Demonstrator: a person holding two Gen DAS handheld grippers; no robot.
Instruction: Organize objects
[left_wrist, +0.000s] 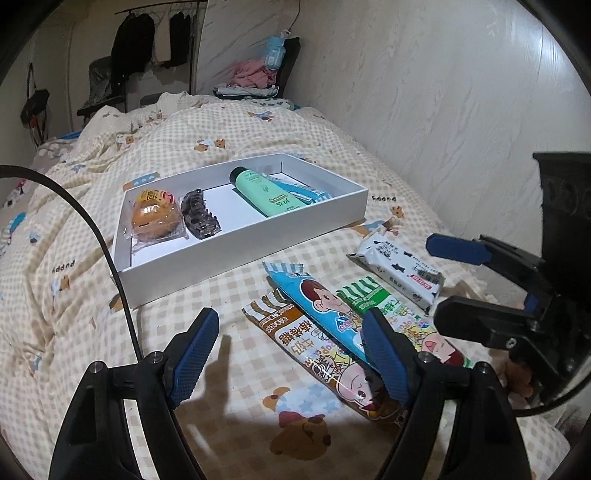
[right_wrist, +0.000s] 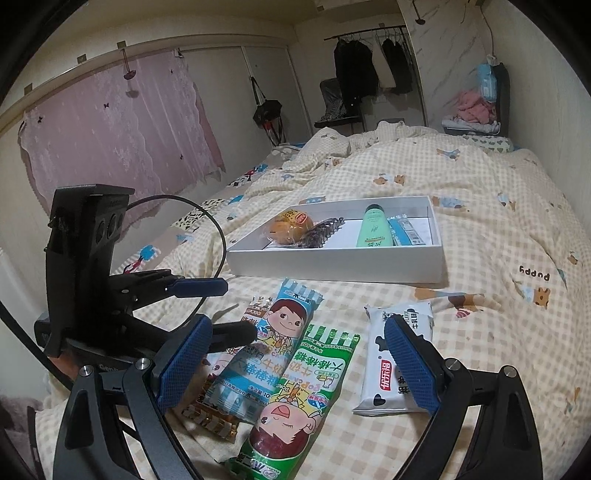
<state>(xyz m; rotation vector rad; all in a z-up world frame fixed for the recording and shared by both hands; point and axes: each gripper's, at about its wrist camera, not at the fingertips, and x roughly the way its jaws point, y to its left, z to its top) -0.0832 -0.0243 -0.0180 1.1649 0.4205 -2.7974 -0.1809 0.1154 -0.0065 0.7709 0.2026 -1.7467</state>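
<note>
Three long candy packets lie side by side on the checked quilt: brown (left_wrist: 280, 328), blue (left_wrist: 317, 299) and green (left_wrist: 369, 295). A white cow-print packet (left_wrist: 399, 269) lies to their right. My left gripper (left_wrist: 291, 354) hangs open over the brown and blue packets, holding nothing. In the right wrist view my right gripper (right_wrist: 297, 365) is open above the green packet (right_wrist: 314, 376), its right finger over the white packet (right_wrist: 391, 373). The white box (left_wrist: 240, 254) behind holds a wrapped bun (left_wrist: 155, 218), a hair claw (left_wrist: 199, 218), a green bottle (left_wrist: 266, 192) and a blue packet (left_wrist: 306, 192).
The rumpled quilt (right_wrist: 480, 206) covers the whole bed. A marbled wall (left_wrist: 443, 110) runs along the bed's right side. A chair with piled clothes (right_wrist: 476, 107) stands at the far end. A black cable (left_wrist: 110, 258) arcs from my left gripper near the box's corner.
</note>
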